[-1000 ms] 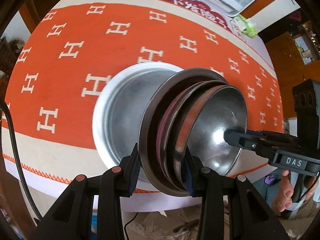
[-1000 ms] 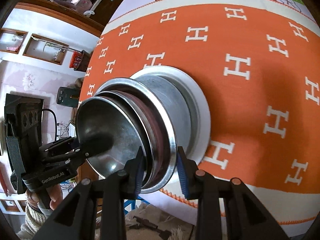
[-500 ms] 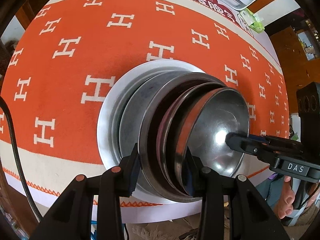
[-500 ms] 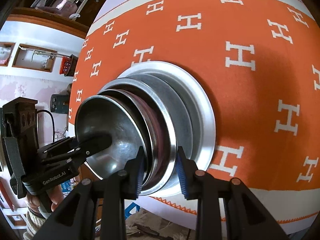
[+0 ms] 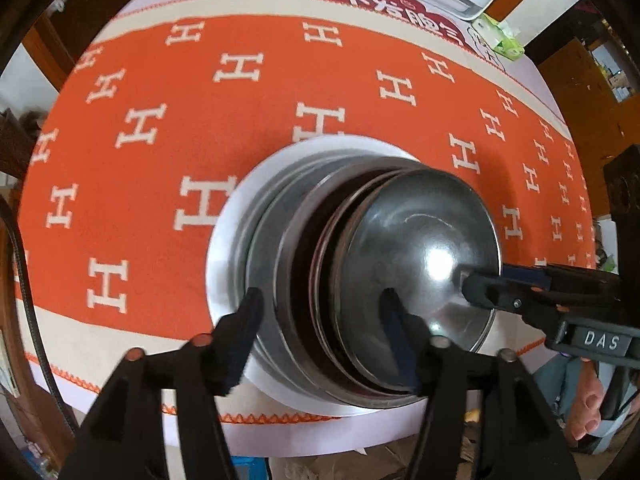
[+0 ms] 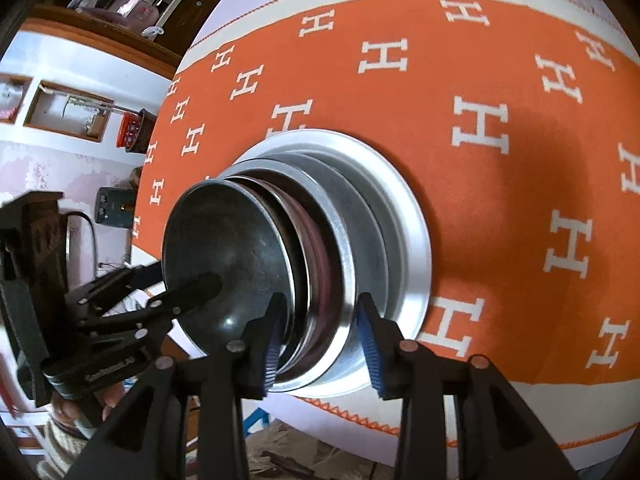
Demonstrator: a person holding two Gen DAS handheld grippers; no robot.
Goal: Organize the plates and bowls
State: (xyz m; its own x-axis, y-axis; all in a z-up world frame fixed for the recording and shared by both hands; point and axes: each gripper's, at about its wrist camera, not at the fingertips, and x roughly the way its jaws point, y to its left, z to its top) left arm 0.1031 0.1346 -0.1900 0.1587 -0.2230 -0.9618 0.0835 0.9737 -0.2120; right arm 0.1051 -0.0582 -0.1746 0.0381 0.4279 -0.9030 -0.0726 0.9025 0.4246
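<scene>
An orange tablecloth patterned with white H letters [image 5: 248,120] covers the table. On it, toward six o'clock near the table's front edge, sits a wide silver metal plate [image 5: 224,240] carrying a nested stack of steel plates and bowls [image 5: 304,280], topped by a shiny round steel bowl [image 5: 420,256]. The left gripper [image 5: 320,320] stands spread around the stack's rims; the right gripper [image 6: 320,336] likewise straddles them, spread.

Orange tablecloth [image 5: 248,120], white H pattern, cream border; silver steel bowls [image 5: 420,256]; black hand-held gripper [image 6: 320,340], blue pads.
</scene>
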